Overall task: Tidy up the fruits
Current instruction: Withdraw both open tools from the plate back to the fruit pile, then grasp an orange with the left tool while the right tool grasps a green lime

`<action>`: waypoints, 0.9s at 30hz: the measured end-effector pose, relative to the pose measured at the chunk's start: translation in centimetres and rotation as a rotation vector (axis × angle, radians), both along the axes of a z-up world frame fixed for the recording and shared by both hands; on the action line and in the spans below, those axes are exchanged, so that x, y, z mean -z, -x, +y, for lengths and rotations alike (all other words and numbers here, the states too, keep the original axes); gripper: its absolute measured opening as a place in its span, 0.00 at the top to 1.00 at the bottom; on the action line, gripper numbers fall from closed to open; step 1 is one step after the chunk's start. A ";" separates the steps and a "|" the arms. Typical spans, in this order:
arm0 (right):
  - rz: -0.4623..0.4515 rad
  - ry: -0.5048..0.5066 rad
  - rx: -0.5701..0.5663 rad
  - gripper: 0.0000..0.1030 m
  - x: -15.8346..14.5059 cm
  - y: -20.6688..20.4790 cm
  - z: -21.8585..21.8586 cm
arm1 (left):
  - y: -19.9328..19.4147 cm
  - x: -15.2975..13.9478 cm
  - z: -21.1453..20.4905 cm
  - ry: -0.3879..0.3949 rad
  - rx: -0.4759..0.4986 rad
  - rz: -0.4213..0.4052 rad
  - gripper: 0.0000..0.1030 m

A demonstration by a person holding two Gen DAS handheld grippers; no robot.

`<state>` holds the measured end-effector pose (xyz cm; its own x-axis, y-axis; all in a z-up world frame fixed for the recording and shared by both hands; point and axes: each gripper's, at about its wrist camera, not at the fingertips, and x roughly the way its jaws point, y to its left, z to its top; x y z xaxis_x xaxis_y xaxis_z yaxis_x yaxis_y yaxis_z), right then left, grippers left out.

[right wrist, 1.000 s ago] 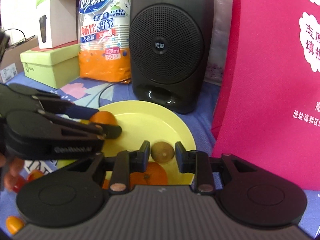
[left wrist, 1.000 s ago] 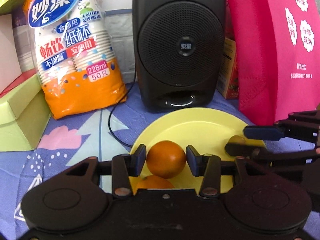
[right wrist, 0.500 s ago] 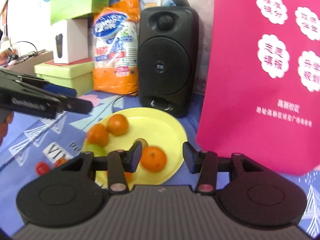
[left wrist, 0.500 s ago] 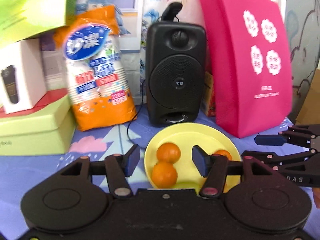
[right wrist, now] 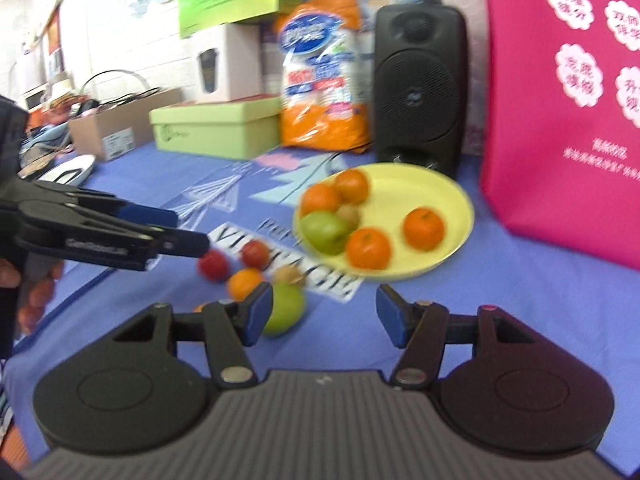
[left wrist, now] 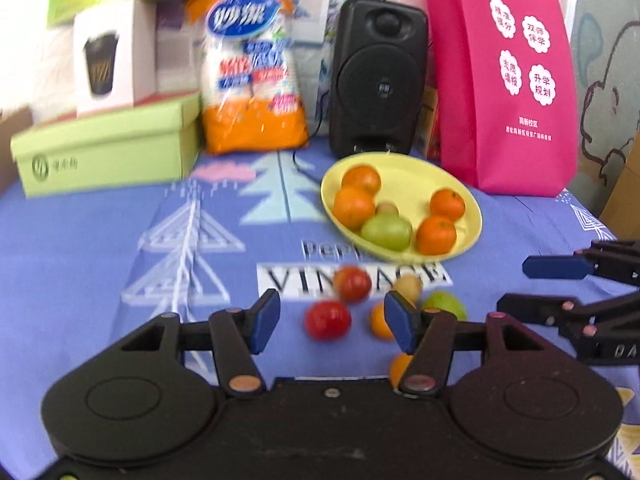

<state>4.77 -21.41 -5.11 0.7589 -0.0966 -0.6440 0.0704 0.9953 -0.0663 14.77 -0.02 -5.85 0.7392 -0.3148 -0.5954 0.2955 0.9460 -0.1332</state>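
fruits (left wrist: 352, 284) scattered on blue tablecloth (left wrist: 120, 248) beside plate (left wrist: 472, 224).

Both grippers have pulled well back from the yellow plate (left wrist: 472, 216). A second ago the left gripper (left wrist: 331, 322) was clamped on an orange (left wrist: 361, 178) over the plate and the right gripper (right wrist: 323, 314) on a small brown fruit (right wrist: 349, 214); now both stand with jaws wide apart and hold nothing, and those two fruits lie on the plate. With the grippers drawn back, the loose fruits on the blue cloth (left wrist: 200, 264) in front of the plate have come into sight.
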 end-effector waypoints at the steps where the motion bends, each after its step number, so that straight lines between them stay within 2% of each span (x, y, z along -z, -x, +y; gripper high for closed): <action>1: 0.009 0.005 -0.001 0.45 0.3 0.2 0.4 | 0.4 0.3 0.1 0.019 0.000 0.009 0.43; 7: 0.042 -0.005 0.014 0.44 1.6 1.1 0.9 | 2.2 1.6 -1.0 0.075 0.045 0.043 0.43; 10: 0.054 -0.004 0.023 0.42 1.9 1.4 0.6 | 2.4 2.4 -2.3 0.058 0.072 0.056 0.43; 13: 0.062 -0.003 0.008 0.42 2.2 1.5 0.5 | 2.0 3.1 -3.1 0.068 0.087 0.077 0.48; 15: 0.069 0.012 -0.006 0.42 2.4 1.4 0.6 | 1.7 3.5 -3.4 0.064 0.087 0.088 0.55; 17: 0.075 0.029 -0.013 0.42 2.6 1.2 0.8 | 1.6 3.6 -3.5 0.064 0.083 0.084 0.56; 20: 0.080 0.028 -0.023 0.44 2.7 0.7 0.7 | 1.5 3.7 -3.5 0.059 0.087 0.087 0.67; 27: 0.094 0.034 -0.053 0.45 3.0 -0.5 0.9 | 1.6 3.4 -3.1 0.043 0.089 0.084 0.68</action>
<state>5.28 -20.47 -8.11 0.7001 -0.0810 -0.7094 0.0098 0.9945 -0.1038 13.13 -3.09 -9.28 0.6555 -0.4031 -0.6386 0.3640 0.9096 -0.2005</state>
